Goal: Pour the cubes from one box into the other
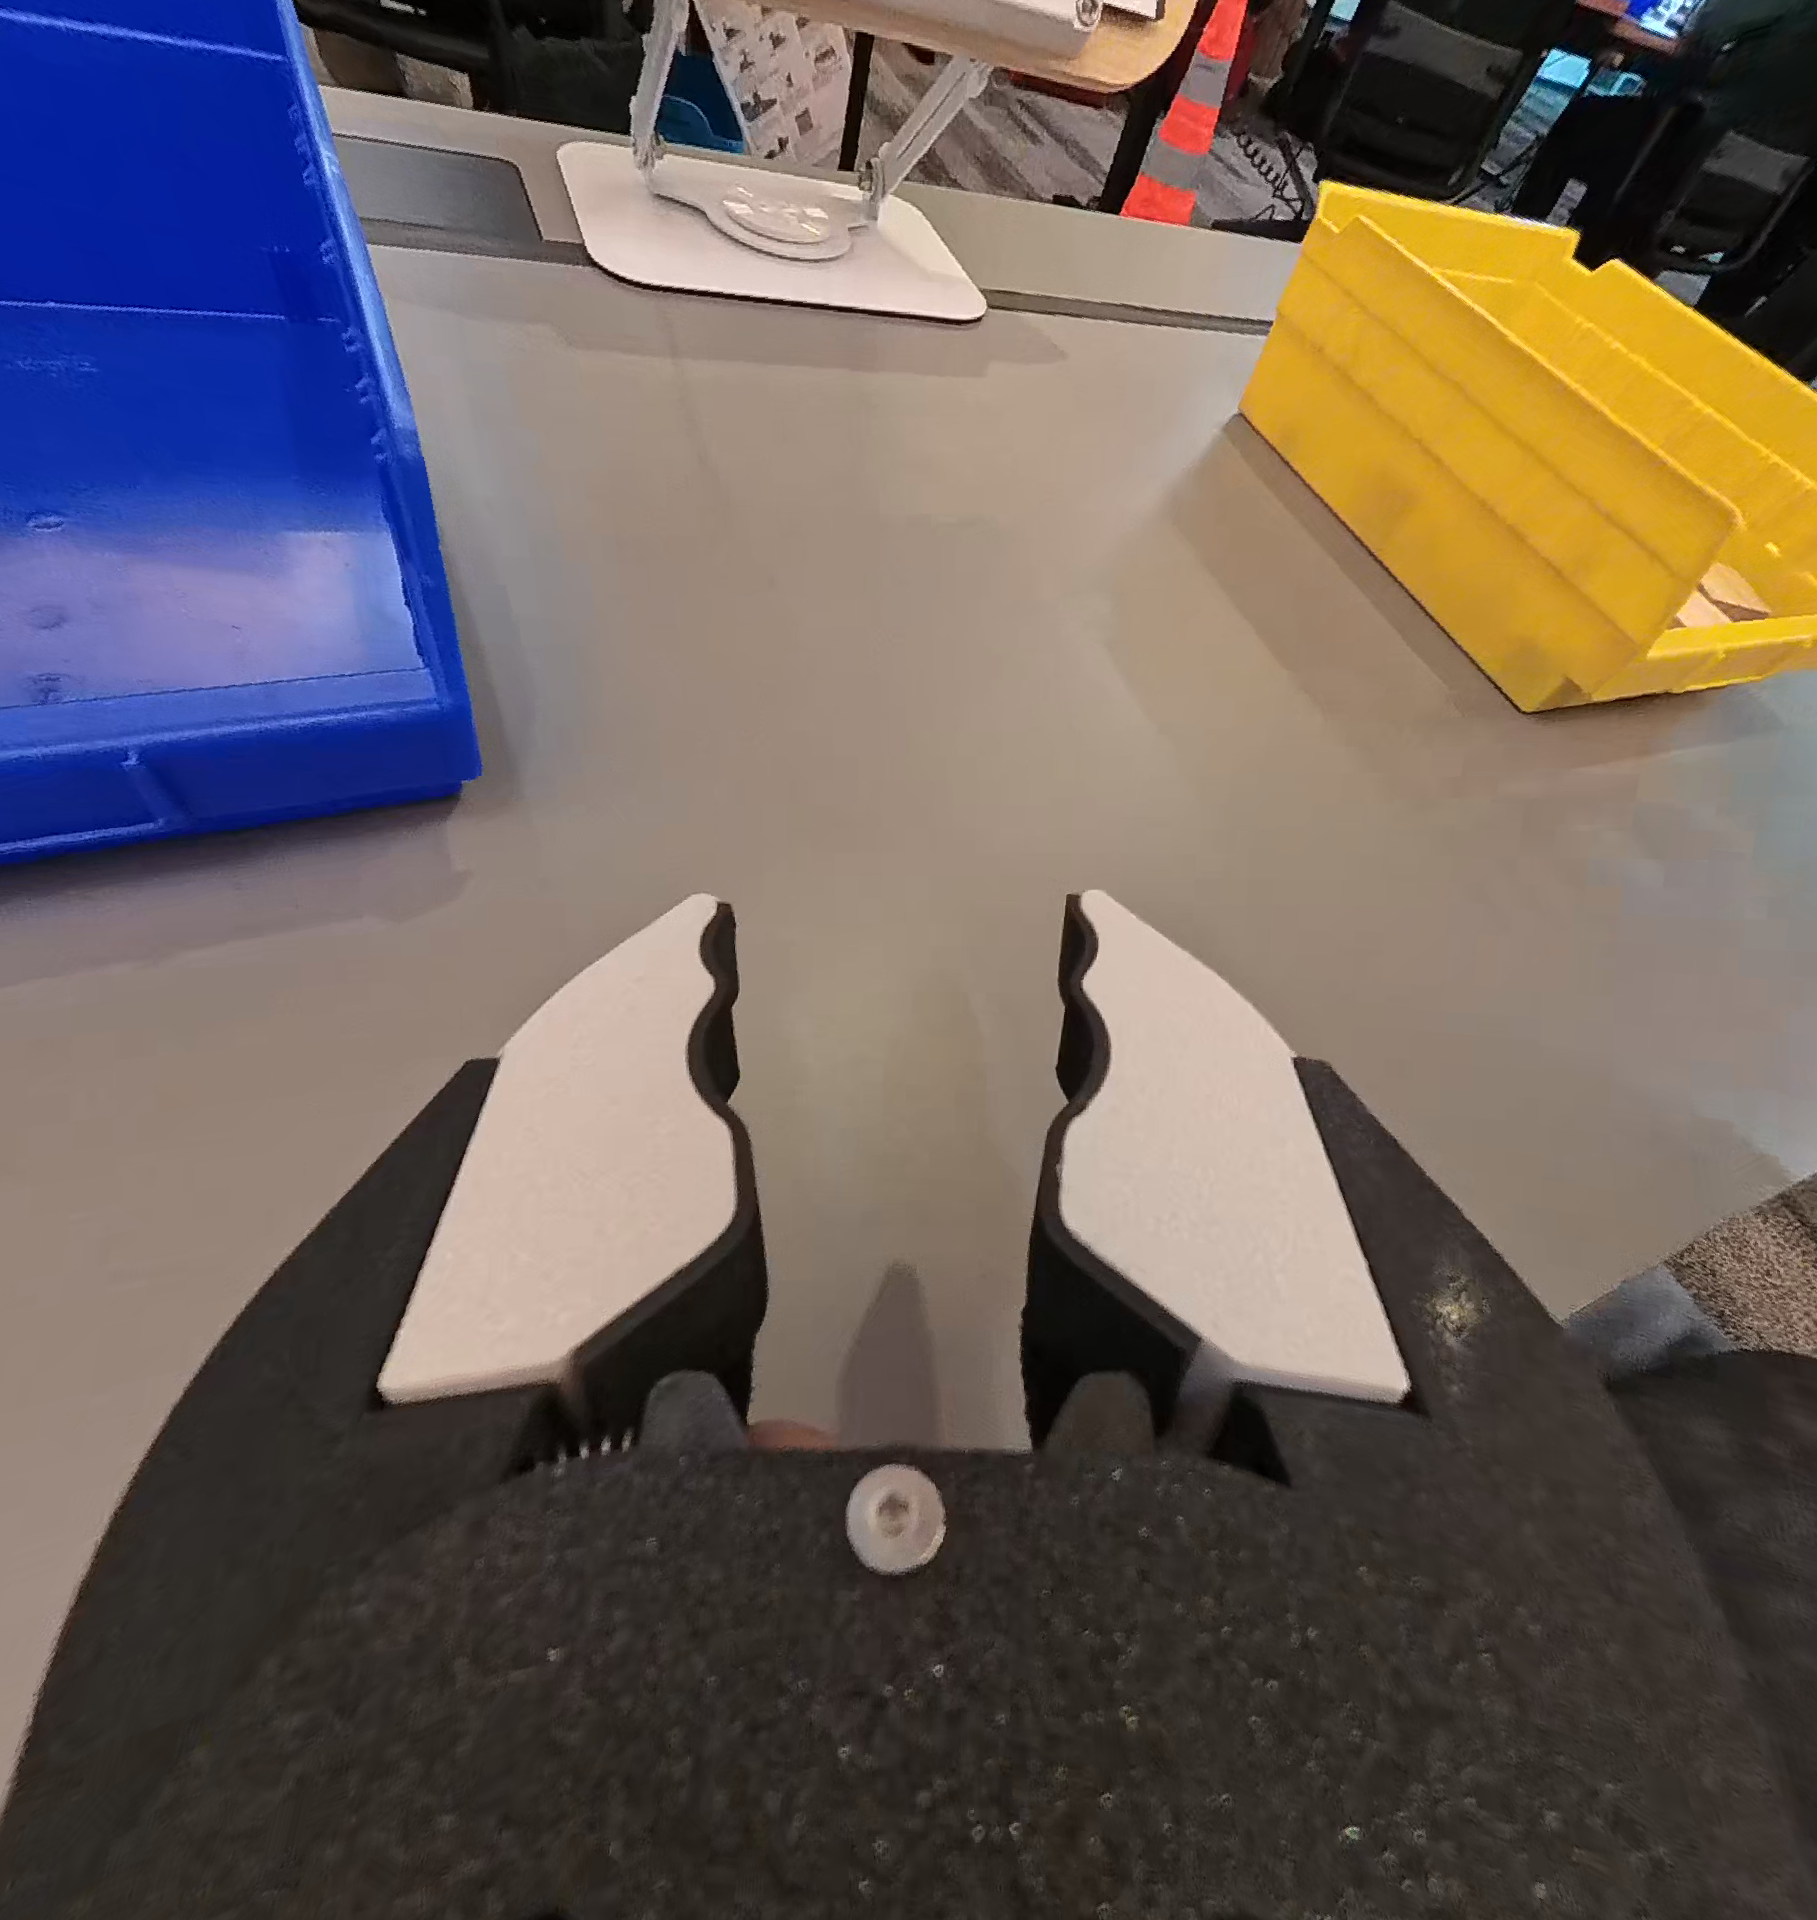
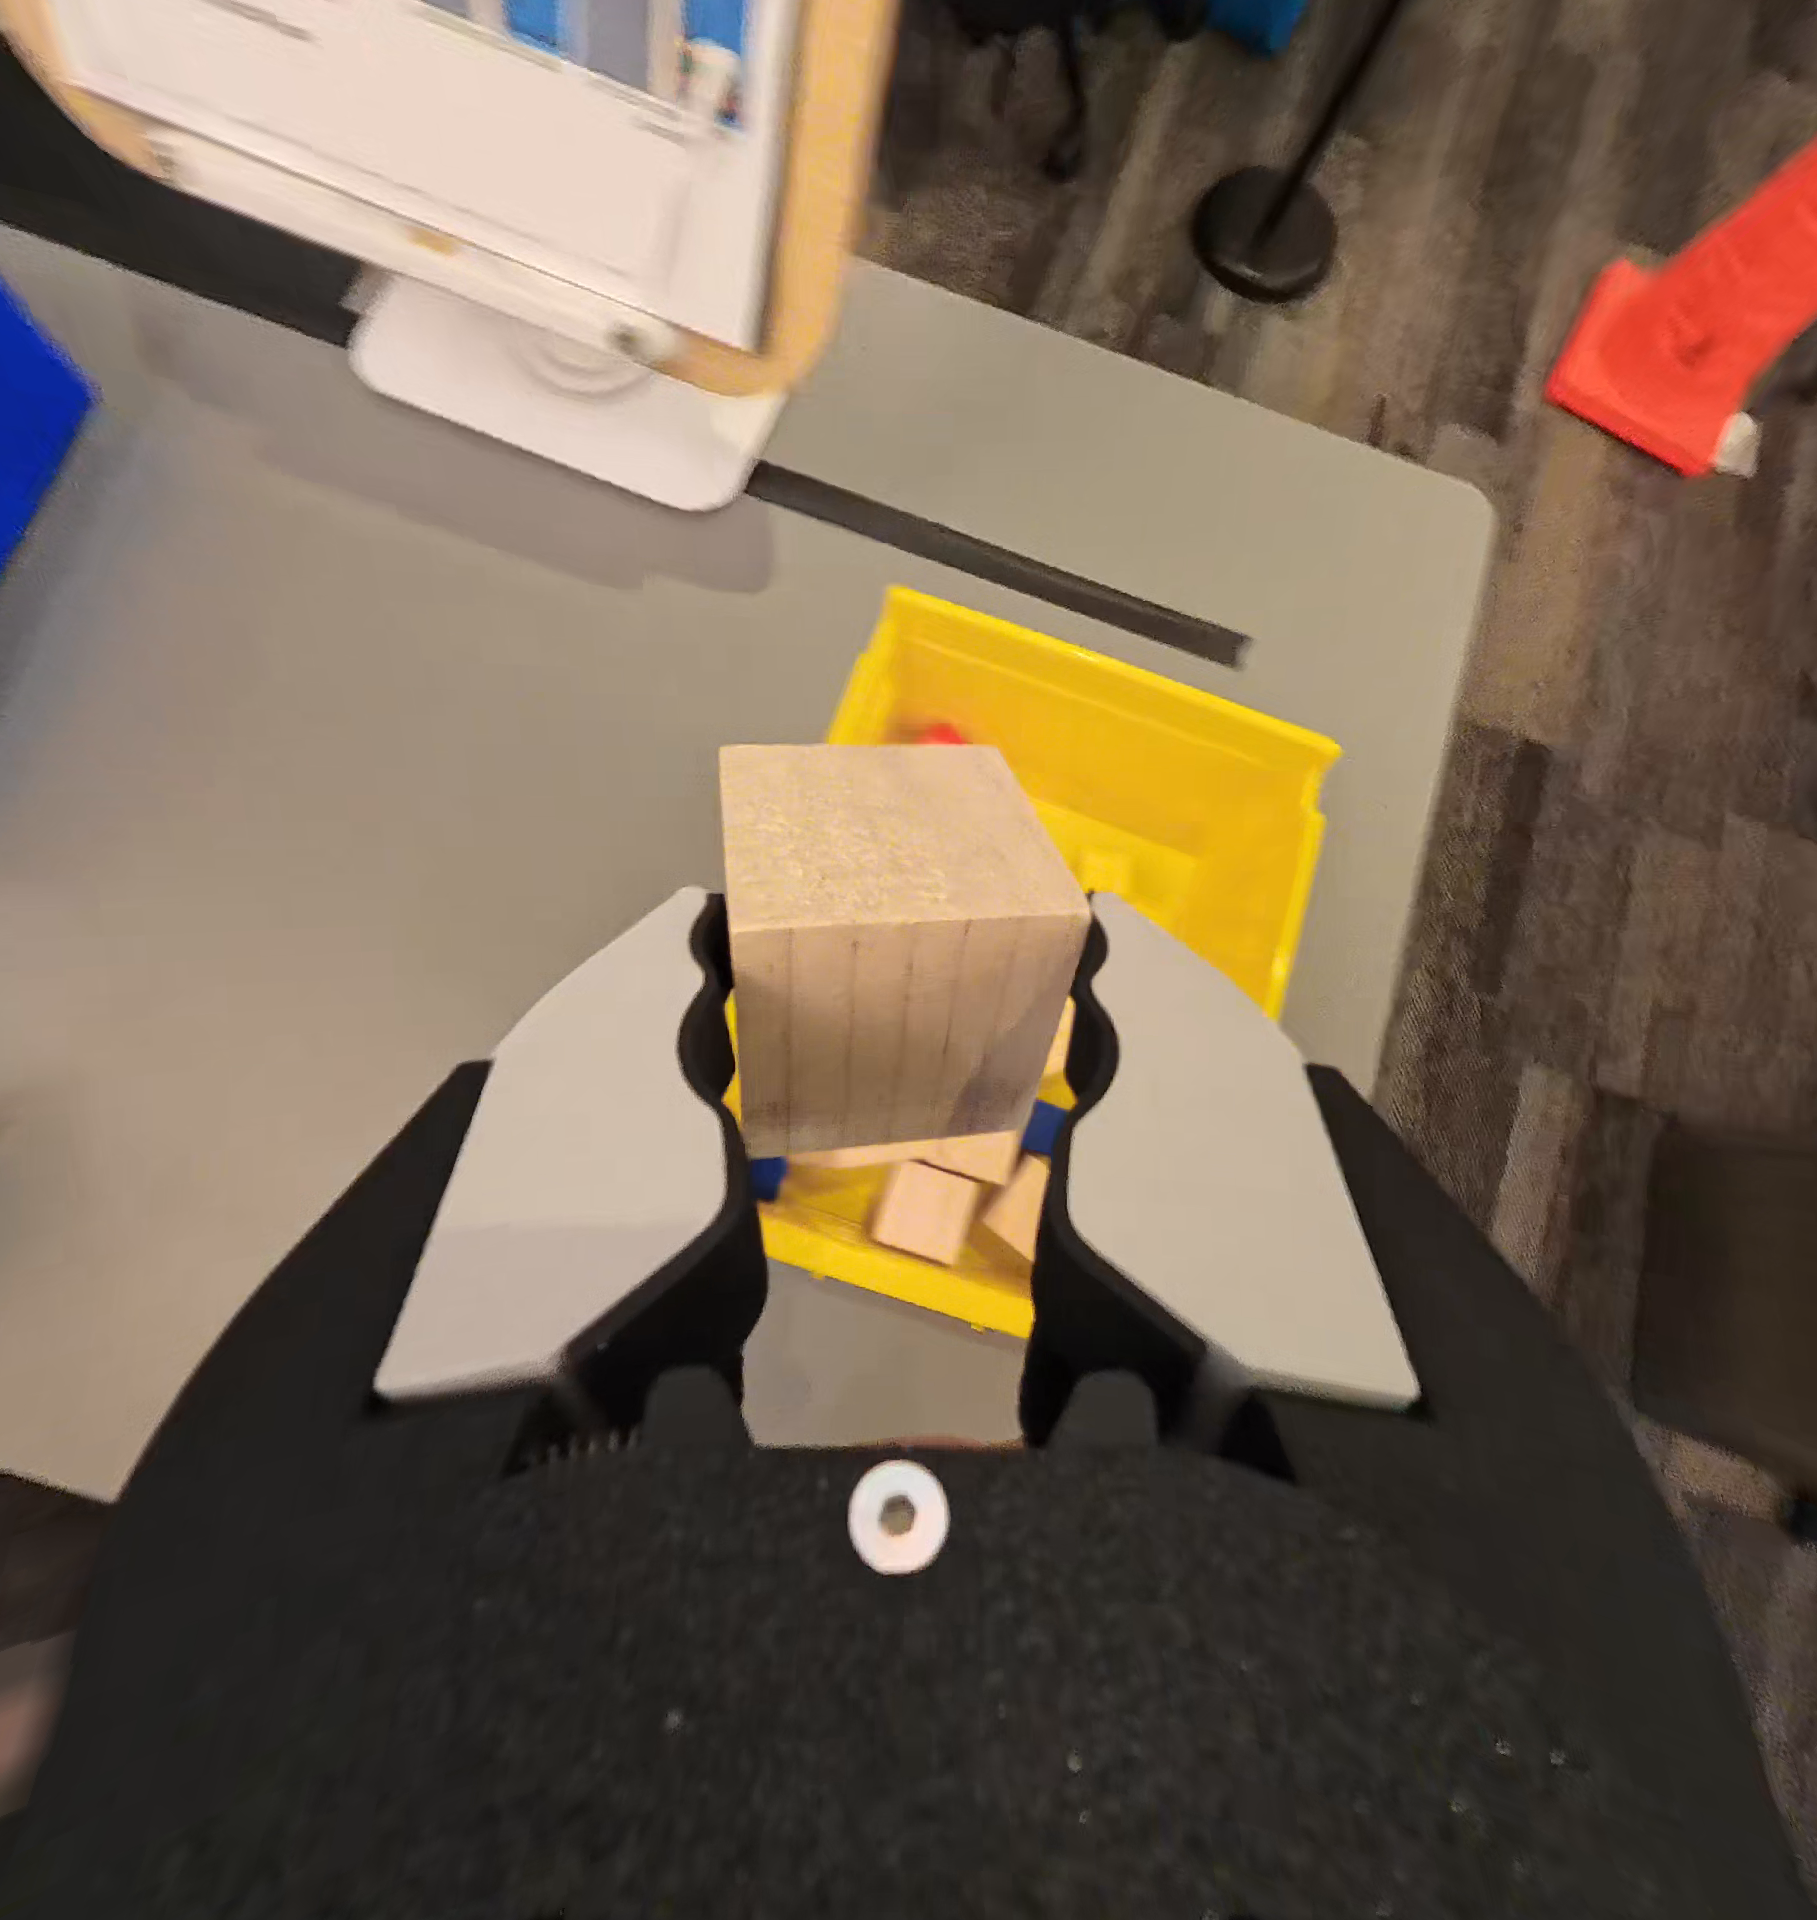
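Note:
My right gripper is shut on a plain wooden cube and holds it above the near end of the yellow box. That box holds several wooden cubes, with blue and red pieces partly hidden under the held cube. My left gripper is open and empty, low over the grey table. The blue box stands to its left, and what shows of its inside looks empty. The yellow box also shows in the left wrist view, at the right.
A white stand with a flat base sits at the table's far edge; its tablet-like panel hangs over the table. The table's right edge and the floor lie just past the yellow box. An orange cone is on the floor.

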The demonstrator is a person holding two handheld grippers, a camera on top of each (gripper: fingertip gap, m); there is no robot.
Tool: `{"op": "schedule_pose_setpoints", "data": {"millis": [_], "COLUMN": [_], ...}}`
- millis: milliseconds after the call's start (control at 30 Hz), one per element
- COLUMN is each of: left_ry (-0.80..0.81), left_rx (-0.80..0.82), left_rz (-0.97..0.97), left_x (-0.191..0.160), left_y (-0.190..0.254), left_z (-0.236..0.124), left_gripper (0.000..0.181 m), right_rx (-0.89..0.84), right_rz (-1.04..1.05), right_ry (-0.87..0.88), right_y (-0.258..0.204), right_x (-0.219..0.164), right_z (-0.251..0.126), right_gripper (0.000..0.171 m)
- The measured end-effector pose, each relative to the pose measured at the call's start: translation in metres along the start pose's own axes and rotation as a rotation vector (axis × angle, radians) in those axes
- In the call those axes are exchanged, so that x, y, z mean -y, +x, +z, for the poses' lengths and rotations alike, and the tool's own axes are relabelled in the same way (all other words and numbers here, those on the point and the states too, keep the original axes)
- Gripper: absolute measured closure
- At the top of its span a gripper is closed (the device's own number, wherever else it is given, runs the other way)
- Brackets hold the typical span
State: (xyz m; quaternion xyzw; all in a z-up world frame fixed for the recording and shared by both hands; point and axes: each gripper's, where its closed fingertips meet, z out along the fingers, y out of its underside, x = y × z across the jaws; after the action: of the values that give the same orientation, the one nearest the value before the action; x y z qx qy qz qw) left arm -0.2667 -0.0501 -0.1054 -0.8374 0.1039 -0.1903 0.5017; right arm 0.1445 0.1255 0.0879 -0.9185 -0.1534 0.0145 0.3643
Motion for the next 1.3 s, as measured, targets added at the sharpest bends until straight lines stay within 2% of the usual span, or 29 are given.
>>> {"op": "schedule_pose_setpoints", "data": {"millis": [100, 200, 400, 533, 600, 733, 833, 933, 1000, 1100, 1167, 1233, 1300], "left_ry": [-0.008, -0.008, -0.02, -0.038, -0.044, -0.06, -0.054, -0.04, -0.021, 0.034, 0.095, 0.149, 0.17], "left_rx": [0.007, 0.016, 0.025, 0.037, 0.033, 0.018, 0.003, 0.006, 0.011, 0.011, 0.013, 0.077, 0.141], "left_rz": [0.004, 0.013, 0.044, 0.075, 0.063, 0.025, 0.002, 0.008, 0.011, 0.004, 0.017, 0.036, 0.041], "left_x": [-0.002, -0.001, 0.0, -0.005, -0.006, -0.01, -0.008, -0.005, -0.001, 0.01, 0.022, 0.035, 0.04], "left_y": [-0.001, -0.003, 0.0, 0.0, -0.002, -0.007, -0.008, -0.01, -0.011, -0.015, -0.022, -0.04, -0.06], "left_z": [0.003, 0.006, 0.016, 0.022, 0.023, 0.023, 0.021, 0.017, 0.014, 0.004, -0.006, -0.018, -0.025], "left_gripper": [0.122, 0.122, 0.122, 0.123, 0.123, 0.123, 0.123, 0.123, 0.123, 0.125, 0.142, 0.138, 0.124], "right_rx": [-0.064, -0.047, -0.049, -0.092, -0.127, -0.091, -0.153, -0.143, -0.149, -0.159, -0.197, -0.261, -0.125], "right_rz": [0.064, 0.107, 0.133, 0.158, 0.177, 0.194, 0.196, 0.198, 0.185, 0.132, 0.03, -0.05, -0.06], "right_ry": [-0.086, -0.193, -0.445, -0.568, -0.618, -0.709, -0.666, -0.628, -0.578, -0.309, -0.096, 0.068, 0.183], "right_y": [0.055, 0.08, 0.092, 0.096, 0.097, 0.078, 0.087, 0.089, 0.094, 0.095, 0.09, 0.084, 0.051], "right_x": [-0.029, -0.063, -0.115, -0.135, -0.142, -0.151, -0.145, -0.143, -0.141, -0.111, -0.093, -0.094, -0.109], "right_z": [0.025, 0.075, 0.175, 0.216, 0.223, 0.227, 0.235, 0.237, 0.233, 0.2, 0.158, 0.112, 0.083], "right_gripper": [0.109, 0.109, 0.109, 0.11, 0.11, 0.111, 0.11, 0.11, 0.102, 0.108, 0.105, 0.101, 0.102]}}
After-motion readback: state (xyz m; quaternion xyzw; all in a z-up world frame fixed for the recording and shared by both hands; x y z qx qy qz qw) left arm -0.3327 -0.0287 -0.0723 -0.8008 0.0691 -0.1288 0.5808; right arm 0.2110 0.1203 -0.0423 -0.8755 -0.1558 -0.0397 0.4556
